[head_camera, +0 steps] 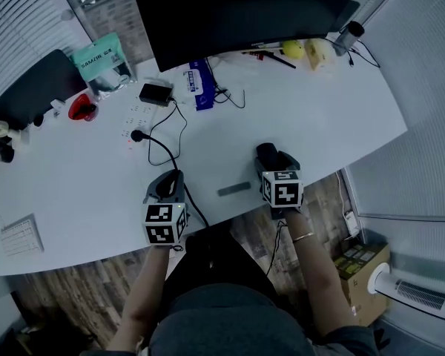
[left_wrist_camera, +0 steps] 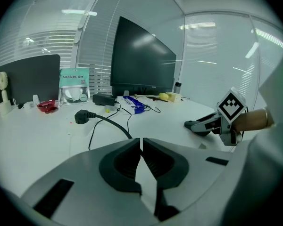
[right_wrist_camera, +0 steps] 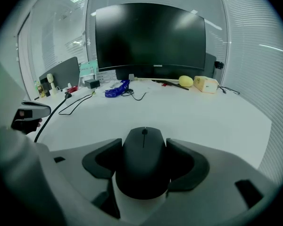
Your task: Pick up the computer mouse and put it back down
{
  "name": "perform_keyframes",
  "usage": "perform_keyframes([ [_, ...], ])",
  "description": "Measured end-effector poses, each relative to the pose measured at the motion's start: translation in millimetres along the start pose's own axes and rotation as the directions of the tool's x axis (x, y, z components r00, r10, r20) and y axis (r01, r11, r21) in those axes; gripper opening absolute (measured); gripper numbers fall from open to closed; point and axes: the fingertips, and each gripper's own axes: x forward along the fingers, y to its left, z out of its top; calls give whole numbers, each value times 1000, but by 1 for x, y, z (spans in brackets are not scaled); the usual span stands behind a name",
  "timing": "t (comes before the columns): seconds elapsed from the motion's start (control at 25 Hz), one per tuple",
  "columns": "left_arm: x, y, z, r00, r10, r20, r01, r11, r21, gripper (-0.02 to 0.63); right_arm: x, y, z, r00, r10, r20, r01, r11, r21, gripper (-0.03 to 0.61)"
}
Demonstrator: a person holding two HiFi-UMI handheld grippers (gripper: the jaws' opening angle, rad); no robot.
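White desk point(head_camera: 334, 117) with monitor point(head_camera: 245, 10), black cable point(head_camera: 165, 148)

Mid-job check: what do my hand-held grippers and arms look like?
Both the left hand-held gripper and right hand-held gripper have grey shells with black jaw pads, each carrying a white cube with black square markers. No sleeves show; a thin bracelet circles the right wrist.
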Motion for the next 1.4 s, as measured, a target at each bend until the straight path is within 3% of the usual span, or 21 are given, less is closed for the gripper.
perform_keyframes([
  [0.84,6,3,-2,1000,11,-1,-11,999,-30,32,12,3,7,999,28,28,-28,1000,-1,302],
  [1.16,3,5,-2,1000,12,7,-11,999,-41,32,4,1,12,996,36,82,-39,999,35,345],
  [1.4,-1,6,-1,1000,10,17,-9,999,-51,32,-16,-1,21,992,4,128,-11,998,55,296],
])
